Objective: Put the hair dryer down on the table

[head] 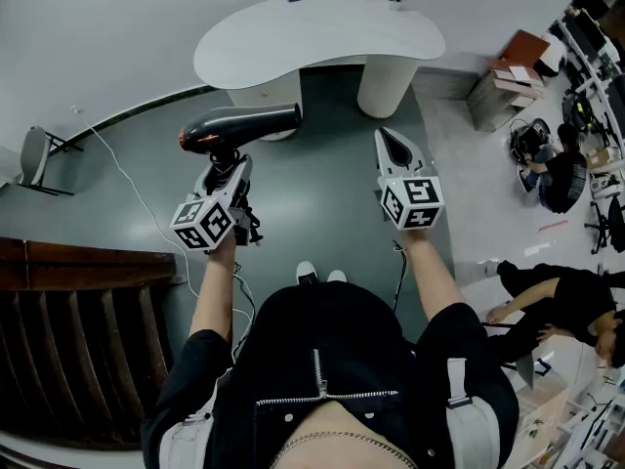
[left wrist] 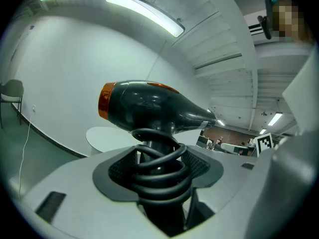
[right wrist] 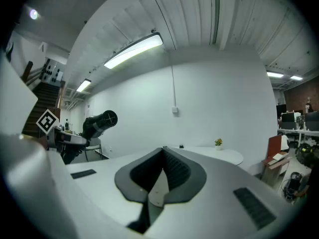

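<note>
Left of centre in the head view, the left gripper (head: 227, 167) has its jaws spread wide, clamping the cord-wound handle of the glossy black, orange-capped hair dryer (head: 239, 125). It is held in the air, lower in the frame than the smooth white curved counter (head: 322, 37). To the right, the right gripper (head: 395, 149) has its jaws together and empty.

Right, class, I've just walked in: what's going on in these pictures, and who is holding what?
A person stands with a gripper in each hand. The left gripper is clamped on the handle of a black hair dryer, whose cord is coiled round that handle. It holds the dryer in the air, nozzle towards the person's right. The right gripper is shut and empty. The white table lies ahead, and the dryer is not yet on it.
</note>
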`<state>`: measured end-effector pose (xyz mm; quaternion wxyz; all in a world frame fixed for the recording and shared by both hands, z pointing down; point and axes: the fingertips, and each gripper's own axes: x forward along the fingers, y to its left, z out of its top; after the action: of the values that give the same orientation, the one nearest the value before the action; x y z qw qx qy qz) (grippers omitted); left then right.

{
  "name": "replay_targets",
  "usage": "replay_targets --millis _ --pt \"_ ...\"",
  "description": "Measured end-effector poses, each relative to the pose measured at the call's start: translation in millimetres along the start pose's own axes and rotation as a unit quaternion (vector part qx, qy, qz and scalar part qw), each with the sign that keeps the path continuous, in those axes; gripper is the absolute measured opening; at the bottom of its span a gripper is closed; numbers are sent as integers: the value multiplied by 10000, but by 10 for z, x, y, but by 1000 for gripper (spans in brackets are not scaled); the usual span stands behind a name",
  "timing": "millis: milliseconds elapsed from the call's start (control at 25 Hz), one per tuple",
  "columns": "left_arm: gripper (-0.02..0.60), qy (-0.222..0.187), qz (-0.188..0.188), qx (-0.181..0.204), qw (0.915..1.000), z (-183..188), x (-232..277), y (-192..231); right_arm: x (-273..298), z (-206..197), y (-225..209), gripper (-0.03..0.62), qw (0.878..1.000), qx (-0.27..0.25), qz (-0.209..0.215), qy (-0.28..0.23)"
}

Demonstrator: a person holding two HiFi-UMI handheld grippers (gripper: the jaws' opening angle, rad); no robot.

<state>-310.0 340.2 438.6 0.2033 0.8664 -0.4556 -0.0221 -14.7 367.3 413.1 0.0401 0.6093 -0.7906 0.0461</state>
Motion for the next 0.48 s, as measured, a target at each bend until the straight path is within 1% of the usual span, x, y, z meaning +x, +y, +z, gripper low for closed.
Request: replay_targets --millis 120,280,480 --pt "282 10 -29 -6 10000 -15 14 -16 -26 15 -53 -9 9999 -6 -128 -63" --pt "282 34 -33 50 10000 -32 14 -9 -45 40 -70 -8 9997 -10 -178 -183" --pt "282 37 -53 114 9999 -21 20 45 -42 60 -78 6 9990 -163 -369 -214"
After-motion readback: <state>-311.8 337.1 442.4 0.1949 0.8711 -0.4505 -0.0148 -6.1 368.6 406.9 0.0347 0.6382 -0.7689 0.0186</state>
